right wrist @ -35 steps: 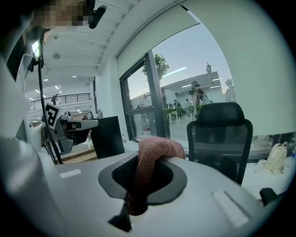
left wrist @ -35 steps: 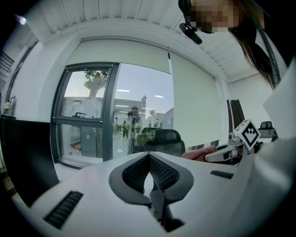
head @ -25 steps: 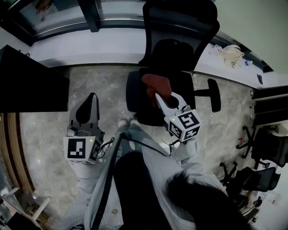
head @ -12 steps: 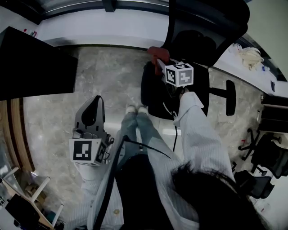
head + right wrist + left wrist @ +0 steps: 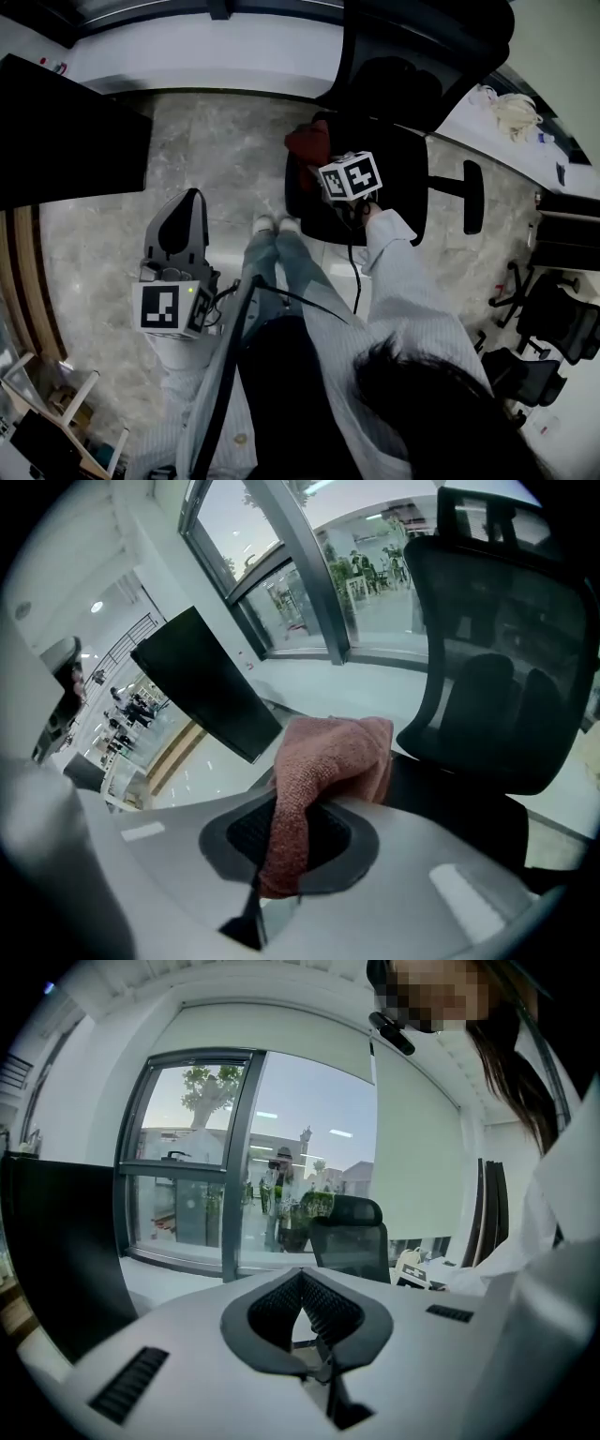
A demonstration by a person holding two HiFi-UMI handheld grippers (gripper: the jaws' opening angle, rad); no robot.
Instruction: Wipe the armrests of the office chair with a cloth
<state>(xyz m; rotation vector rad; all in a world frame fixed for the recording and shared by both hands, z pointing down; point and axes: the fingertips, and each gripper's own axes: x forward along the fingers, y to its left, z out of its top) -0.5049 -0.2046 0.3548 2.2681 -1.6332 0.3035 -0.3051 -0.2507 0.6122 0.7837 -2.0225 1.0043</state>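
Where the cloth point(image 5: 323, 752) is held: it is clamped between the jaws of the right gripper point(image 5: 292, 832), with its free end draped forward onto a dark surface beside the backrest point(image 5: 506, 667).
Right gripper, what has changed: a second ago it was held over the middle of the seat point(image 5: 398, 183). Half a second ago it was reached out to the seat's edge on the left of the head view. Now it point(image 5: 314, 161) is drawn slightly back along that same edge, the cloth point(image 5: 307, 142) bunched ahead of it.
Meaning for the task: a stroke along that side of the office chair point(image 5: 422, 56) is judged to be under way or just begun. Whether the cloth is pressed on an armrest there cannot be told, since cloth and gripper cover the spot.
Other armrest point(image 5: 473, 197): it is seen bare and well apart from the cloth, so it is judged not yet wiped.
Left gripper point(image 5: 187, 211): its position is unchanged, low above the floor point(image 5: 216, 150) beside the person's leg. Its jaws point(image 5: 302, 1283) are together at the tips, with nothing between them.
Risk: the cloth is pinched by one fold only and could be dragged loose under pressure.
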